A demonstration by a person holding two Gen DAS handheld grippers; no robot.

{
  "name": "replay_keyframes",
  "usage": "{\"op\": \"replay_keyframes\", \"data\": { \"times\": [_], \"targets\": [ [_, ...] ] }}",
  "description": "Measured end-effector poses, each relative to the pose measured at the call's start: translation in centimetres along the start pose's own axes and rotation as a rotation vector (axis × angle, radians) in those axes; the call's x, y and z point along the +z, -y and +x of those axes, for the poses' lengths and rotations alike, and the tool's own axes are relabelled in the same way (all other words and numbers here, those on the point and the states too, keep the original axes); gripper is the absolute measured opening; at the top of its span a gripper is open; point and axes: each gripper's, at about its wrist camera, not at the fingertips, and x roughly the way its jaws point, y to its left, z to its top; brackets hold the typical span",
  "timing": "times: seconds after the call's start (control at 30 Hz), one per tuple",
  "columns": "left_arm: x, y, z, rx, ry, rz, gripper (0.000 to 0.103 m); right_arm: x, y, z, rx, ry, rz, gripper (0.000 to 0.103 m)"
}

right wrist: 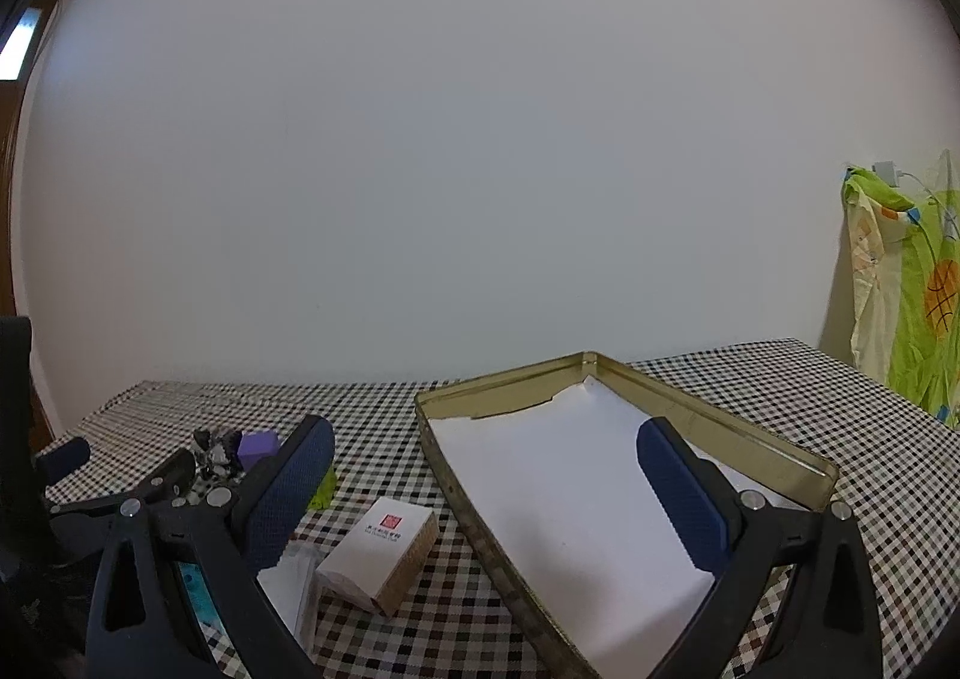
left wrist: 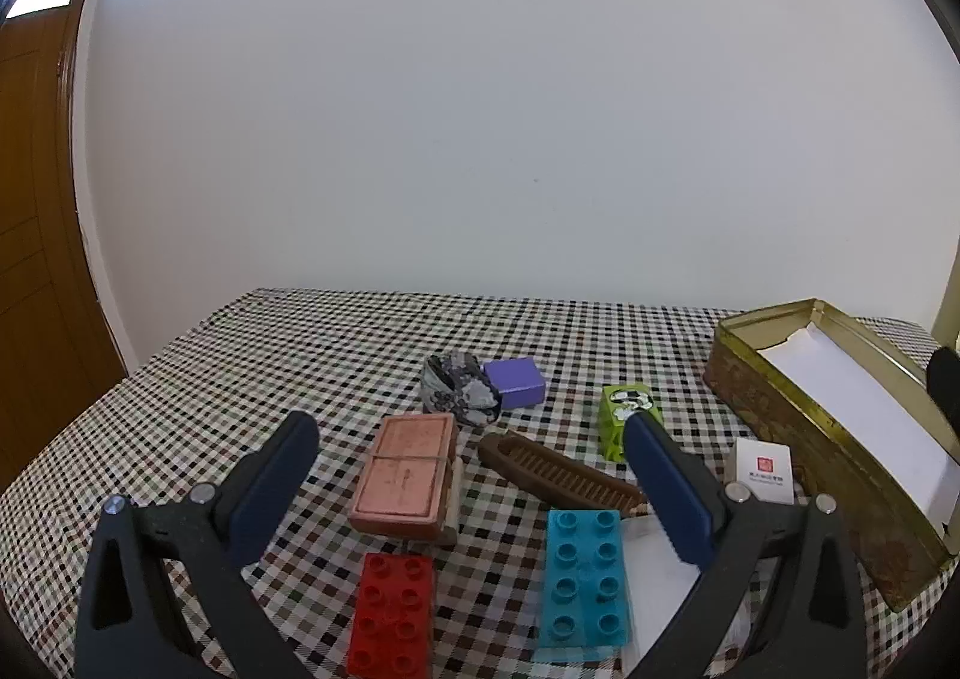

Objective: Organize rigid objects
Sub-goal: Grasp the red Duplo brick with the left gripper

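Checkered cloth [left wrist: 252, 355] in black, white and brown covers the table on which the rigid objects are scattered. The left gripper [left wrist: 471, 469] is held spread wide and grasps nothing; between its blue-padded fingers [left wrist: 276, 493] a pink rectangular block tied with string [left wrist: 405, 472] is seen, with a red studded plastic brick [left wrist: 393, 613] at 6 o'clock of it and a blue studded plastic brick [left wrist: 585, 574] at 4 o'clock. A brown wooden comb [left wrist: 558, 472] lies just beside the block at 3 o'clock. A grey patterned pouch [left wrist: 459, 388] is touched by a small purple box [left wrist: 516, 382] at 12 o'clock, and a green printed carton [left wrist: 624, 415] stands at 2 o'clock. The right gripper [right wrist: 486, 490] is likewise spread wide and empty, held over a gold rectangular metal tin lined with white paper [right wrist: 744, 442]. A small white box with a red seal [right wrist: 384, 553] lies just beside the tin at 9 o'clock.
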Motion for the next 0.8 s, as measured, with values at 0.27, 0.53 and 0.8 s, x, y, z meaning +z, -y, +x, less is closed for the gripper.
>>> {"op": "replay_keyframes", "data": {
  "times": [0.27,0.53,0.8],
  "targets": [
    [-0.1,-0.2,0.2,-0.009,-0.028,-0.009,0.103,-0.4,-0.6,0.5,0.031,-0.044,-0.03,0.091],
    [-0.6,-1.1,-1.0,-0.004,-0.034,-0.034,0.103,-0.6,-0.3,0.6,0.052,-0.065,0.005,0.079],
    [-2.5,-7.8,-2.0,0.068,-0.169,-0.146,0.101,-0.8,-0.9,1.2,0.158,-0.129,0.02,0.069]
  ]
}}
